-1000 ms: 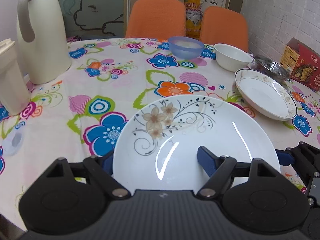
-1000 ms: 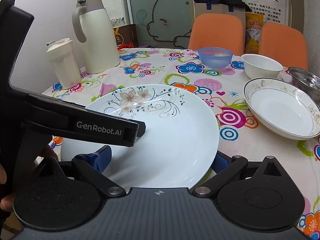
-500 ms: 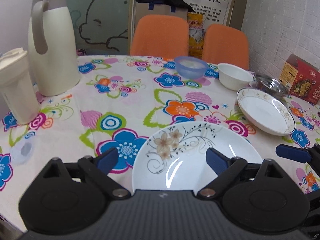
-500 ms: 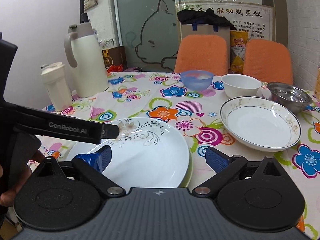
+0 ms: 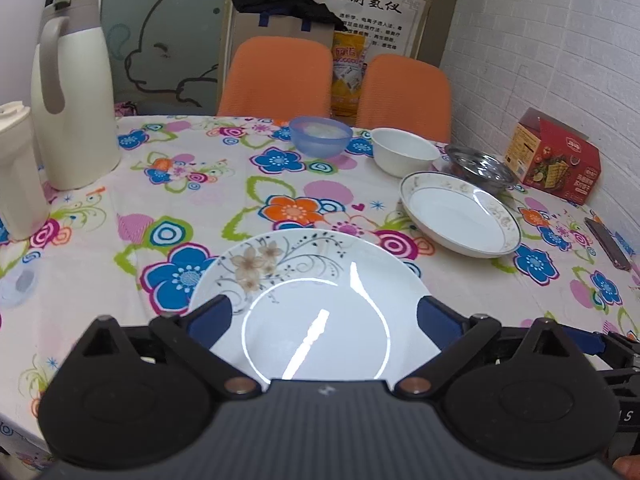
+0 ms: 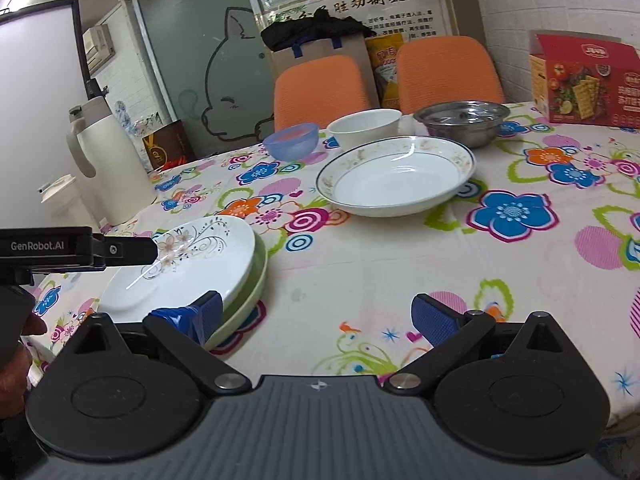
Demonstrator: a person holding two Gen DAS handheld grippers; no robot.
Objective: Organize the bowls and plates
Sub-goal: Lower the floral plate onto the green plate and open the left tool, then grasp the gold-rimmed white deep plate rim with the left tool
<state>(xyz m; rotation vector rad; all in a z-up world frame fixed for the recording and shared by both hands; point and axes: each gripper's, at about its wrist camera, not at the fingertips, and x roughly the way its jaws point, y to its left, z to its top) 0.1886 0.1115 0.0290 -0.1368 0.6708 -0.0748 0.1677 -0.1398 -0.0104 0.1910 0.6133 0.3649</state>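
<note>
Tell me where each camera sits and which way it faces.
Left wrist: on the left hand-held gripper, looking forward and down over the floral plate toward the orange chairs; its own open blue fingers show.
Right wrist: on the right hand-held gripper, held to the right of the plate stack, facing the gold-rimmed plate; its open fingers, the left gripper's body and part of a hand show.
Shared: floral plate, gold-rimmed plate, blue bowl, white bowl, steel bowl, chairs.
</note>
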